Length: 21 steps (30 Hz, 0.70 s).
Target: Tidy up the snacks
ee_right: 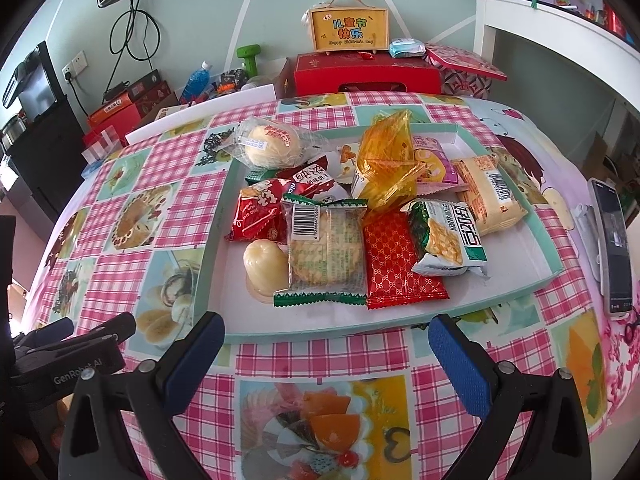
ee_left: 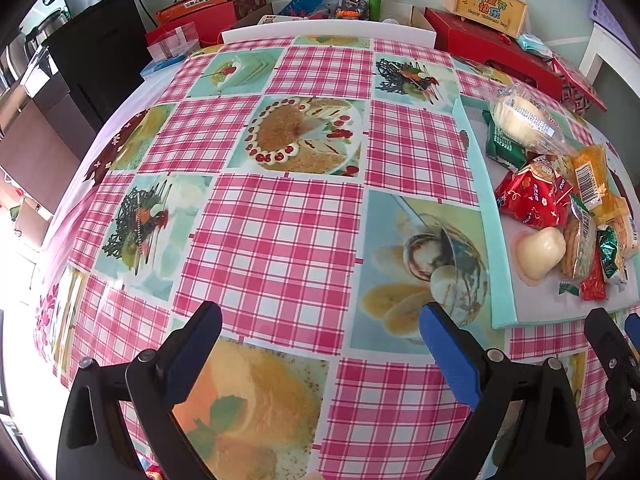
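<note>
Snacks sit heaped in a shallow tray (ee_right: 516, 286) with a mint-green rim, which rests flat on a table covered by a pink plaid cloth (ee_left: 276, 240) printed with dessert pictures. In the right wrist view the pile includes a clear-wrapped round bun (ee_right: 269, 146) at the tray's far left corner, an amber-yellow packet (ee_right: 390, 160) standing above the middle, a red packet with gold pattern (ee_right: 400, 264) near the front, a cracker pack with green serrated ends (ee_right: 326, 252) just beside it on the left, a white and green corn snack bag (ee_right: 448, 236) on its right, a pale jelly cup (ee_right: 264, 266) touching the cracker pack's left edge, and a cream-coloured packet with a barcode (ee_right: 490, 194) toward the right wall. The right gripper (ee_right: 326, 344) hovers low over the cloth just in front of the tray's near rim, its 2 blue-padded fingers (ee_right: 456, 360) spread wide with nothing between them. The left gripper (ee_left: 320, 344) is held over bare cloth well to the left of the tray, its fingers (ee_left: 448, 356) likewise parted and empty; from its view the tray (ee_left: 480, 184) lies off to the right with the bun (ee_left: 520, 120) at the far end. A phone (ee_right: 612, 248) lies on the cloth to the right of the tray. A red gift box (ee_right: 360, 74) and a yellow handled box (ee_right: 350, 28) stand beyond the table's far edge.
</note>
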Each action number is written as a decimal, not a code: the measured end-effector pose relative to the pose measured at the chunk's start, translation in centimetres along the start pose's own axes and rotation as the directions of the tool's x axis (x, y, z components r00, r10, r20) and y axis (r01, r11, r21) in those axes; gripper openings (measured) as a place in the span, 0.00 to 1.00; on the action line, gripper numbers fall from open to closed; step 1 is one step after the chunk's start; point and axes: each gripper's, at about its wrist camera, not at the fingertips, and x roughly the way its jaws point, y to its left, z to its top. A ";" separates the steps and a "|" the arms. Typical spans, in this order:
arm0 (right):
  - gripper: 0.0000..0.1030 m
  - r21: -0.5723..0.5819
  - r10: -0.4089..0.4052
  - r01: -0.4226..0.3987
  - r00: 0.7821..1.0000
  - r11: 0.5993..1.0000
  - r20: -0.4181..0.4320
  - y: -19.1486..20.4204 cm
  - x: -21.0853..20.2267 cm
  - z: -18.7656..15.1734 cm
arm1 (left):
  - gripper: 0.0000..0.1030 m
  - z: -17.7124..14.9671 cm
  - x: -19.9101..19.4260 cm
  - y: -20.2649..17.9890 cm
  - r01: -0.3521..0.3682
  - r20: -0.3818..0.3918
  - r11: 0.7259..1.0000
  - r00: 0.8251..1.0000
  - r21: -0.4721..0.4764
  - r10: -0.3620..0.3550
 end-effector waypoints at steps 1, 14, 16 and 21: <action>1.00 0.000 0.000 0.000 1.000 1.000 -0.002 0.0 0.1 0.0 | 0.96 0.0 0.0 0.0 0.001 0.000 1.000 1.000 0.001 -0.001; 1.00 -0.011 -0.002 0.002 1.000 1.000 -0.013 0.2 0.7 0.0 | 0.96 0.2 0.5 0.4 -0.002 0.002 1.000 1.000 -0.002 0.002; 1.00 -0.013 -0.002 0.002 1.000 1.000 -0.014 0.2 0.7 0.1 | 0.96 0.2 0.6 0.4 -0.003 0.003 1.000 1.000 0.000 0.003; 1.00 -0.010 -0.004 0.004 1.000 1.000 -0.011 0.2 0.7 0.1 | 0.96 0.1 0.9 0.6 -0.006 0.005 1.000 1.000 0.000 0.006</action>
